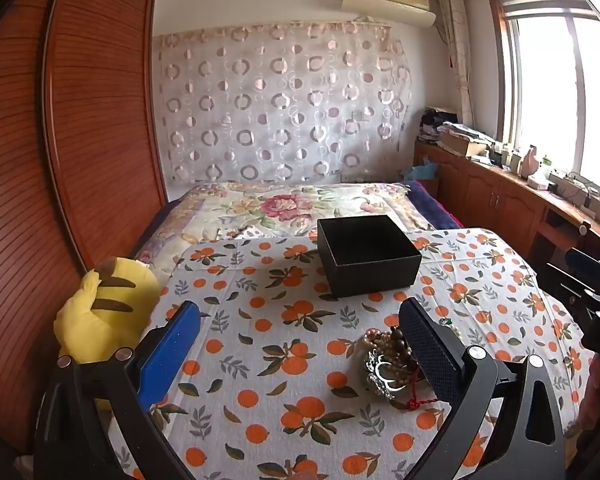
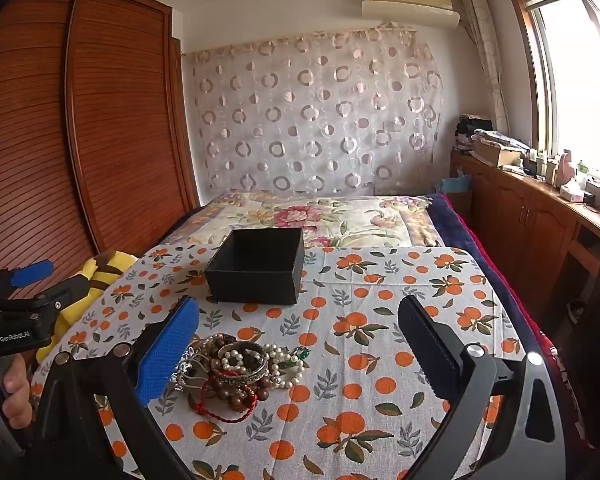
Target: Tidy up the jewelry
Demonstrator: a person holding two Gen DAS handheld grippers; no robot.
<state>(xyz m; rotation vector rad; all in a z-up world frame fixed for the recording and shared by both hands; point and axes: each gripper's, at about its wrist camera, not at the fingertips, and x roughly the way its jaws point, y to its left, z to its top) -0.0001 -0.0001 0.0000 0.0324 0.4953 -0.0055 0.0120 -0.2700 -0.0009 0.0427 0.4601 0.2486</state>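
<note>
Yellow plush toy slumps at the far left; left claw gapes empty over the orange-print cloth. Jewelry heap sprawls crosswise before the black box, inside the released right claw.

1. One black box, open at the top, stands on the tabletop.
2. One heap of jewelry lies nearer the cameras than the black box; the pieces tangle too closely for a full count.
3. In that heap, one silver bangle, one red cord and at least one strand of white pearls and one of brown wooden beads can be told apart.
4. Two tools are present: the left tool and the right tool, each with two fingers, one padded blue and one dark.
5. One yellow plush toy lies left of the black box.
6. One orange-print cloth covers the tabletop under the black box.
</note>
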